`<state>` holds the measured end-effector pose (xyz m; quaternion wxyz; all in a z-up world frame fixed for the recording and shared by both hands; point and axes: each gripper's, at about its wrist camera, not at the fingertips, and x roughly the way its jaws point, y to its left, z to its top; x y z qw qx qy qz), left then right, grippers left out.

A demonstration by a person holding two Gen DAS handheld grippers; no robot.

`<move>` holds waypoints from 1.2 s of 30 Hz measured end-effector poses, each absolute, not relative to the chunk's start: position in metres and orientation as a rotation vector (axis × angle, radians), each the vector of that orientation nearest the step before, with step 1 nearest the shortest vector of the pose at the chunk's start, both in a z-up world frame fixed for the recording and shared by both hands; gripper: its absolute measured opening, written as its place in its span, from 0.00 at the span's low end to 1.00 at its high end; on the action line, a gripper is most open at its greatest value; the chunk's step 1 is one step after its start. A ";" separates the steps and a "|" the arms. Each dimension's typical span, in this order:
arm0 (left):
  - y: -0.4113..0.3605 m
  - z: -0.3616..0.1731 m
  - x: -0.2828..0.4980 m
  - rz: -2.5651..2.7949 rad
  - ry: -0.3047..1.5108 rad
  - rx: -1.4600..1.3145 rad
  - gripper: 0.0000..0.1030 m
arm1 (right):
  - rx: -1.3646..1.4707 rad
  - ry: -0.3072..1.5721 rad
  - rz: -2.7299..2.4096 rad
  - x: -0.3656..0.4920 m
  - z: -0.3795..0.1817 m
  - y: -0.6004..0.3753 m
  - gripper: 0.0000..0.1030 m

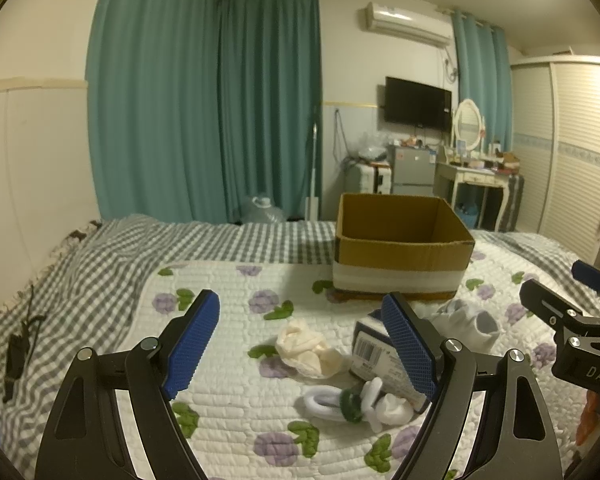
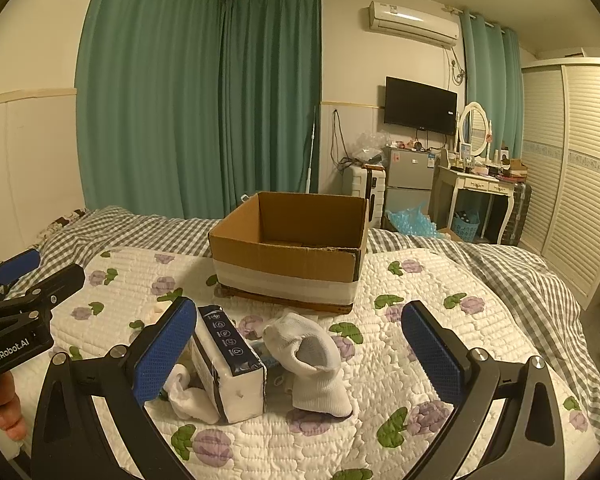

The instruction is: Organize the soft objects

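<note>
Left gripper (image 1: 302,344): jaws spread, holding nothing, above the quilt (image 1: 228,396).
Right gripper (image 2: 300,354): jaws spread, holding nothing.
Sock (image 2: 314,364): near, between the right gripper's fingers.
Box (image 2: 288,250): far, open-topped.

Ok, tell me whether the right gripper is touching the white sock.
Apart. In the right wrist view the right gripper is open, and the white sock lies on the quilt between its fingers, with bare quilt either side.

Left gripper (image 1: 300,344) open above possibly socks (image 1: 308,346).
</note>
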<state>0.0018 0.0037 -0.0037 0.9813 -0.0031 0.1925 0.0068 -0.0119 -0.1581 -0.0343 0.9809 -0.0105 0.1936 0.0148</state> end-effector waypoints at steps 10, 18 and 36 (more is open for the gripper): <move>0.004 -0.005 0.002 0.017 0.390 -0.005 0.82 | -0.025 0.397 0.031 -0.011 -0.034 -0.158 1.00; 0.003 -0.007 0.002 0.017 0.390 -0.008 0.82 | -0.026 0.394 0.031 -0.010 -0.033 -0.157 1.00; 0.004 -0.011 0.001 0.021 0.397 0.002 0.82 | -0.045 0.413 0.047 -0.009 -0.032 -0.151 1.00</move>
